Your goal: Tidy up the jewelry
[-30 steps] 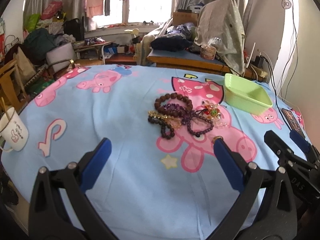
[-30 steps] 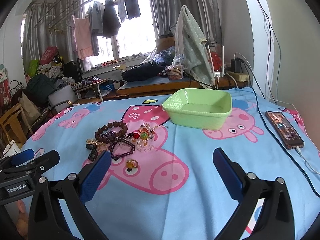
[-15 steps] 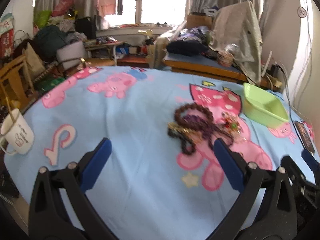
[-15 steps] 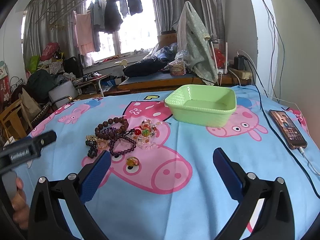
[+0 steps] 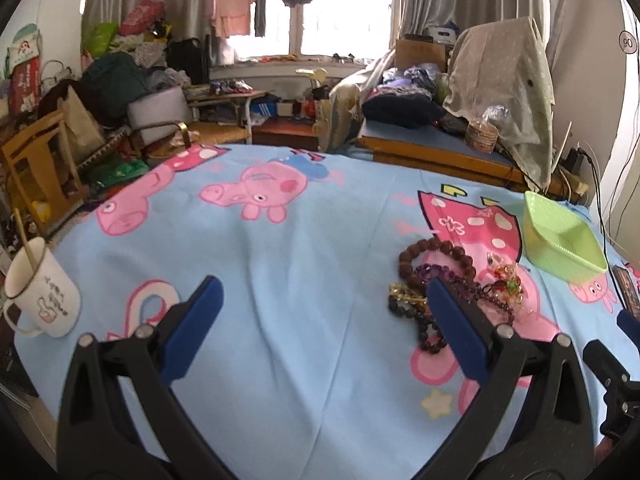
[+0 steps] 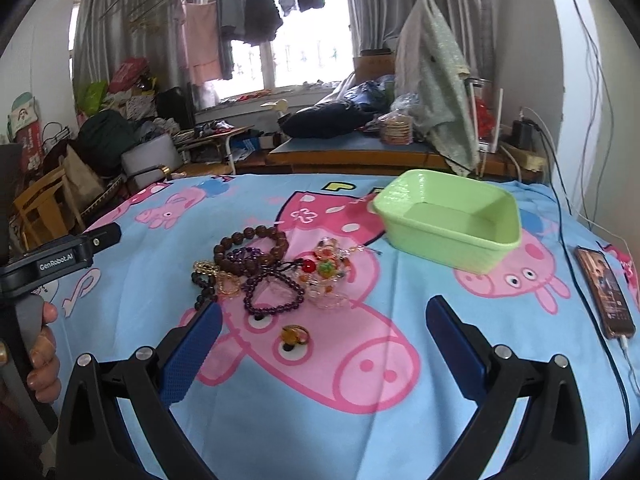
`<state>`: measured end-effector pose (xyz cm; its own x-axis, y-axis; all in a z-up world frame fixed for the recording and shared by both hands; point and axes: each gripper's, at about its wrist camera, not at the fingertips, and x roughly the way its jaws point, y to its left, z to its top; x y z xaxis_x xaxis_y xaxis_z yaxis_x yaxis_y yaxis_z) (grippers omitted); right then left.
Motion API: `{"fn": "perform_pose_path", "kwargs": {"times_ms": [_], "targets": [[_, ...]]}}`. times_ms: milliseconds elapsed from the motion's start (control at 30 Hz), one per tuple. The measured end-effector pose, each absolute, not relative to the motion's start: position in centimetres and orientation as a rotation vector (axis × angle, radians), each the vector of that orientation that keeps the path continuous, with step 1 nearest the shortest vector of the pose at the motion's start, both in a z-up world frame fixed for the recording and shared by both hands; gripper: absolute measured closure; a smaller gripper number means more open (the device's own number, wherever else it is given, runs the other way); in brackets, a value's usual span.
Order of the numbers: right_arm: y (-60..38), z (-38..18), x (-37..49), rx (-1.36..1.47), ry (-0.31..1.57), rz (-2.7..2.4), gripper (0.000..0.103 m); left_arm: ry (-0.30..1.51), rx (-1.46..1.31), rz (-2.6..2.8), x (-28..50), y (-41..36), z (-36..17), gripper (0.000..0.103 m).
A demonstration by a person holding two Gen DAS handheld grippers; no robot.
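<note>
Swinging leftward since a second ago, the left gripper (image 5: 320, 312) hangs over bare cartoon-print sheet (image 5: 304, 248), jaws wide and empty. Right gripper (image 6: 322, 334) — jaws equally wide — faces the bracelet pile (image 6: 268, 270), just beside the green basin (image 6: 448, 220).

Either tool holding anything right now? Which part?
Nothing held. Left tool and right tool are both open and empty; the jewelry lies on the sheet, and the green tray is empty.
</note>
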<state>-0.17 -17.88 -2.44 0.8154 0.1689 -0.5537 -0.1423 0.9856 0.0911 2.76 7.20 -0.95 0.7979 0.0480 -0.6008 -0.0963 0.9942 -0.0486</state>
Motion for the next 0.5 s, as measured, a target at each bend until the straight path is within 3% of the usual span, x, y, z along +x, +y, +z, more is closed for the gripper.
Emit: {"fn": "perform_pose_path", "kwargs": {"times_ms": [400, 500], "targets": [[-17.0, -1.6, 2.2, 0.026, 0.615, 0.216, 0.027, 0.658, -0.051, 0.072, 4.9, 6.7, -1.4, 0.005], [-17.5, -0.5, 3.8, 0.029, 0.594, 0.224, 0.034, 0.66, -0.058, 0.047, 6.2, 6.8, -1.2, 0.005]]}}
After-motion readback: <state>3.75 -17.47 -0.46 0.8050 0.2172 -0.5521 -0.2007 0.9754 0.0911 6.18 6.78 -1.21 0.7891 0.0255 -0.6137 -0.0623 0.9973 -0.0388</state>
